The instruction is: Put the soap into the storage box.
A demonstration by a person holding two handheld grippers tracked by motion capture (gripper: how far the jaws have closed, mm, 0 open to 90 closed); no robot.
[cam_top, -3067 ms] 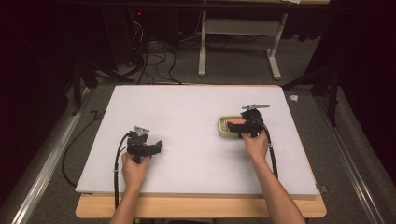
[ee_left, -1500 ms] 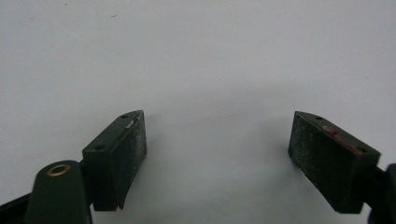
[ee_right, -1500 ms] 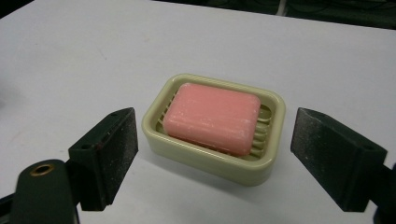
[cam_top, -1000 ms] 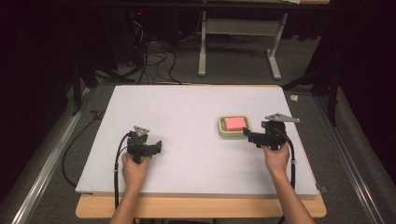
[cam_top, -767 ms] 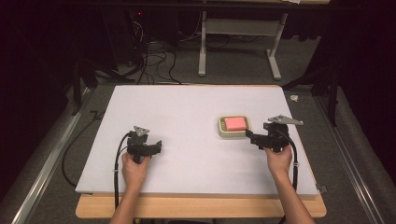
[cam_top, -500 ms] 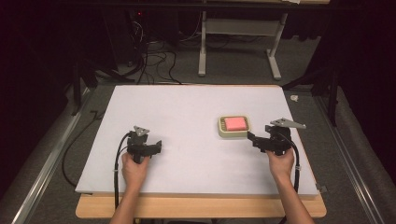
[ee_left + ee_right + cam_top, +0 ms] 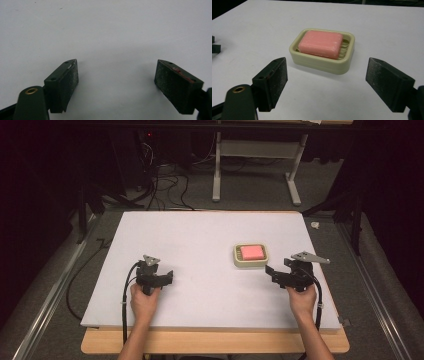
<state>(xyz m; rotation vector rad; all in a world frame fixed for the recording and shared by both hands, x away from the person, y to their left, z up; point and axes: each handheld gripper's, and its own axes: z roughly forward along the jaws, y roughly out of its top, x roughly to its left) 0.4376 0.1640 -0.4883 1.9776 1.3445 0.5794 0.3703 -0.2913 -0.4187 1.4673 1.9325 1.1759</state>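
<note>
In the high view, two forearms come up from the bottom edge. The left gripper [image 7: 159,279] sits in the lower left of the frame on the white table top [image 7: 200,240], and the right gripper [image 7: 279,274] in the lower right, its jaws turned toward the middle of the frame. Both stand with their jaws spread wide and nothing between them; in the left gripper view the left gripper [image 7: 116,82] has only bare white surface between its two black pads.

Just above and left of the right gripper in the high view lies a cream soap dish [image 7: 250,255], apart from the jaws. In the right gripper view the right gripper [image 7: 327,86] frames the soap dish [image 7: 322,62] at centre, a little beyond the pads. A pink bar of soap [image 7: 321,44] lies flat in it on the ribbed floor.

Farther up the high view, past the table's far edge, cables [image 7: 165,180] trail on grey carpet beside a metal table frame [image 7: 255,165].
</note>
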